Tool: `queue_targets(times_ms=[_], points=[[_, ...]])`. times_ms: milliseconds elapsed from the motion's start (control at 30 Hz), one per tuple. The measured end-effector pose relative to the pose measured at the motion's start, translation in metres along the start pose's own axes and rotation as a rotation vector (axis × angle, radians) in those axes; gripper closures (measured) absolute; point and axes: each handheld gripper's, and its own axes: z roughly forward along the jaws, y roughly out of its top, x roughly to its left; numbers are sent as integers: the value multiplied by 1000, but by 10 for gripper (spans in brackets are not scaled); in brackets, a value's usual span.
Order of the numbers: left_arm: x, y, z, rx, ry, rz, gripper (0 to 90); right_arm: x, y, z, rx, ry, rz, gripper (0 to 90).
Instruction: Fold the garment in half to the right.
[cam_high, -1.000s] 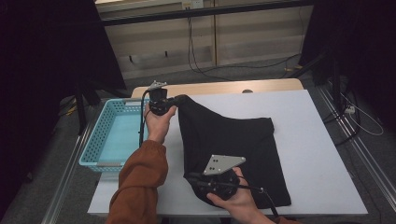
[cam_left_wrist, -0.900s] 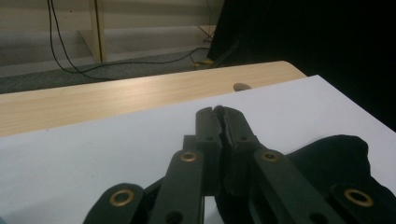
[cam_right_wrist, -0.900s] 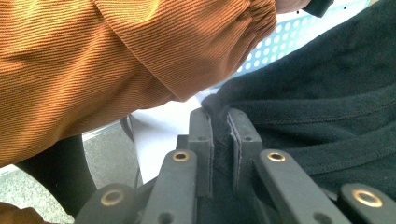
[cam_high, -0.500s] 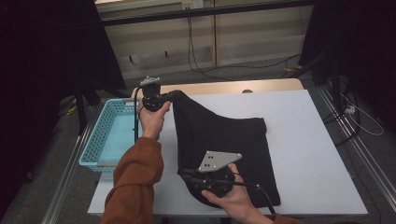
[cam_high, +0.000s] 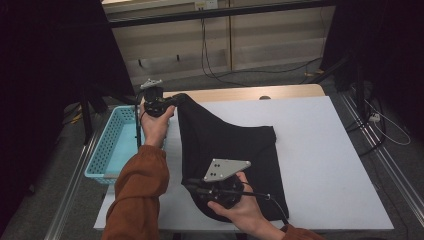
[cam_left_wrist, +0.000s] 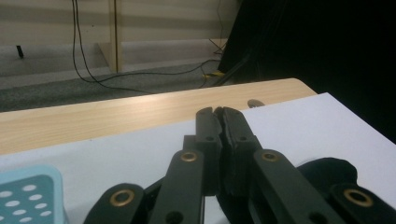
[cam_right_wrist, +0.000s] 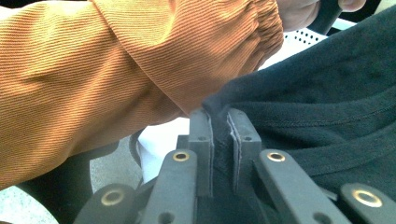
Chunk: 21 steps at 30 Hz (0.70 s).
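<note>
a white table (cam_high: 320, 150) takes most of the high view, with a strip of light wood (cam_high: 250, 93) along its far edge. on the table lies a black cloth (cam_high: 235, 150), the biggest thing on it. the cloth spreads flat over the middle of the table, and its far left corner is lifted and pulled toward the far left edge, so the cloth makes a narrow point there. its near left corner is also raised a little from the table.

just beside the table on the left stands a light blue basket (cam_high: 107, 145) with small holes in its walls. its inside looks bare as far as the high view shows.

the person's left forearm in an orange sleeve (cam_high: 137, 195) reaches from the near edge to the far left corner of the table, passing beside the cloth.

the left gripper (cam_high: 172, 101) is at the far left corner, near the wooden strip. in the left gripper view its jaws are closed together with a thin fold of the black cloth pinched between them, and more cloth hangs under them on the right.

the right gripper (cam_high: 192, 184) is at the near left corner of the cloth, under its grey plate (cam_high: 226, 169). in the right gripper view its jaws are nearly closed and clamp an edge of the black cloth between the pads, close to the orange sleeve.
</note>
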Motion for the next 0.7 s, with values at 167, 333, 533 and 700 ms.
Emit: queue_targets(times_ms=[167, 333, 533, 700], points=[[4, 2, -5, -1, 21, 0, 864, 2, 5, 5, -7, 2, -21, 825], [6, 4, -8, -5, 24, 2, 864, 3, 7, 9, -7, 10, -19, 826], [10, 6, -13, -8, 26, -8, 864, 6, 12, 12, -20, 12, -32, 826], [14, 8, -17, -15, 32, -9, 864, 8, 15, 15, -25, 17, -36, 826]])
